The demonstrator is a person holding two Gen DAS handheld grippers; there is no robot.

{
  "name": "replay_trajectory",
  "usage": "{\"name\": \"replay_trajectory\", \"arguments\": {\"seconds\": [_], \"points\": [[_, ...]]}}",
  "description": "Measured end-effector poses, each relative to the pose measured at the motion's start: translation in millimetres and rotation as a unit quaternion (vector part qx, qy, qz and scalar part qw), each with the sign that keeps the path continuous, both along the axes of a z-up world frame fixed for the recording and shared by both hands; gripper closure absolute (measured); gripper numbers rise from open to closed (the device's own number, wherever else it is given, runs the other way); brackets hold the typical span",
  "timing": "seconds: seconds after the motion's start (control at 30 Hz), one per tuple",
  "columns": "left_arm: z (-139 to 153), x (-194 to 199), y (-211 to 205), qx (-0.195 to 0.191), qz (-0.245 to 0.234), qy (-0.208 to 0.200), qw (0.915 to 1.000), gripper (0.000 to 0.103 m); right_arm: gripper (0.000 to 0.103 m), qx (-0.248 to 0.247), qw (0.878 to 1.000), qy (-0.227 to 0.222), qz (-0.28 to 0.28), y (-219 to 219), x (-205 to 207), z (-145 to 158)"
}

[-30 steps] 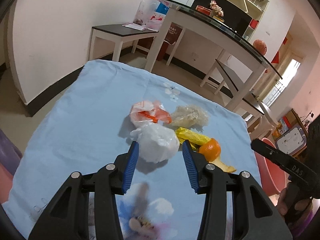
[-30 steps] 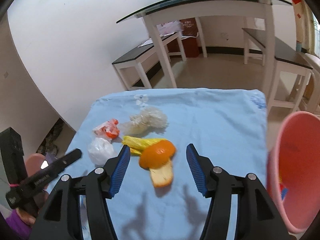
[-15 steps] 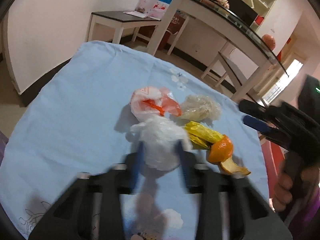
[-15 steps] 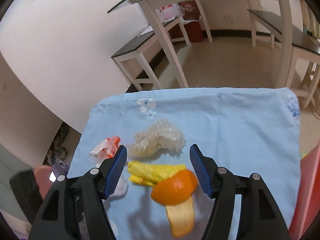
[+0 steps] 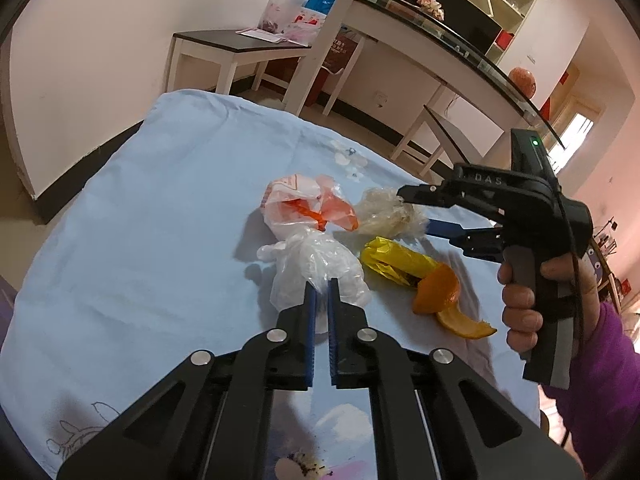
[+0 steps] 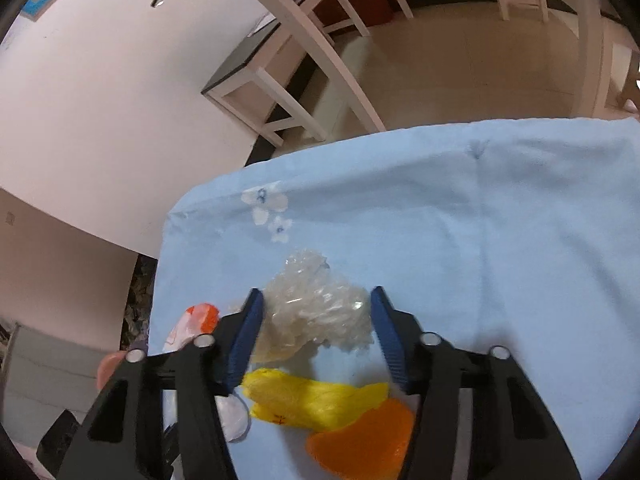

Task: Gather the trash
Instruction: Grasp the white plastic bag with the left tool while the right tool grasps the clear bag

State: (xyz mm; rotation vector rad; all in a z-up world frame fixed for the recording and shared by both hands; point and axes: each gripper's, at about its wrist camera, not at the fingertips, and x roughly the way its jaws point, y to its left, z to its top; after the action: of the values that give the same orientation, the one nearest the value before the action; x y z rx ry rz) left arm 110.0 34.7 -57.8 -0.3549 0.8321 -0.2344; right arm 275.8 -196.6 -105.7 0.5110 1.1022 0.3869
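Note:
Several pieces of trash lie on a light blue tablecloth [image 5: 160,208]. My left gripper [image 5: 322,292] is shut on a white plastic bag [image 5: 312,268]. Behind it lie an orange-and-white wrapper [image 5: 304,204], a crumpled clear plastic wad [image 5: 384,212], a yellow wrapper [image 5: 396,264] and orange peel [image 5: 440,292]. My right gripper [image 6: 316,320] is open, its fingers either side of the clear plastic wad [image 6: 316,312]. The yellow wrapper [image 6: 312,400] and orange peel [image 6: 364,436] lie below it. The right gripper also shows in the left wrist view [image 5: 420,208].
A glass-topped white table [image 5: 420,20] and a dark-topped bench [image 5: 232,44] stand behind the blue table. The tablecloth's far edge [image 6: 400,136] drops to a tiled floor. The person's hand in a purple sleeve [image 5: 560,320] holds the right gripper.
My left gripper has closed on the white plastic bag. My right gripper moved forward from the orange peel, past the yellow wrapper, and now straddles the clear plastic wad.

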Motion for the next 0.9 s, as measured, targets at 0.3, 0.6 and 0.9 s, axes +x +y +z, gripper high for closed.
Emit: {"name": "replay_trajectory", "arguments": {"seconds": [0.3, 0.6, 0.9], "points": [[4.2, -5.6, 1.7, 0.002, 0.002, -0.005, 1.0, 0.098, 0.062, 0.017, 0.999, -0.049, 0.002, -1.2, -32.9, 27.2], [21.7, -19.3, 0.7, 0.008, 0.0, -0.024, 0.9997, 0.098, 0.062, 0.014, 0.993, -0.119, -0.015, -20.7, -87.3, 73.5], [42.4, -37.3, -13.0, 0.02, -0.014, -0.046, 0.9987, 0.098, 0.062, -0.043, 0.983, -0.176, -0.034, -36.3, -152.8, 93.6]]}}
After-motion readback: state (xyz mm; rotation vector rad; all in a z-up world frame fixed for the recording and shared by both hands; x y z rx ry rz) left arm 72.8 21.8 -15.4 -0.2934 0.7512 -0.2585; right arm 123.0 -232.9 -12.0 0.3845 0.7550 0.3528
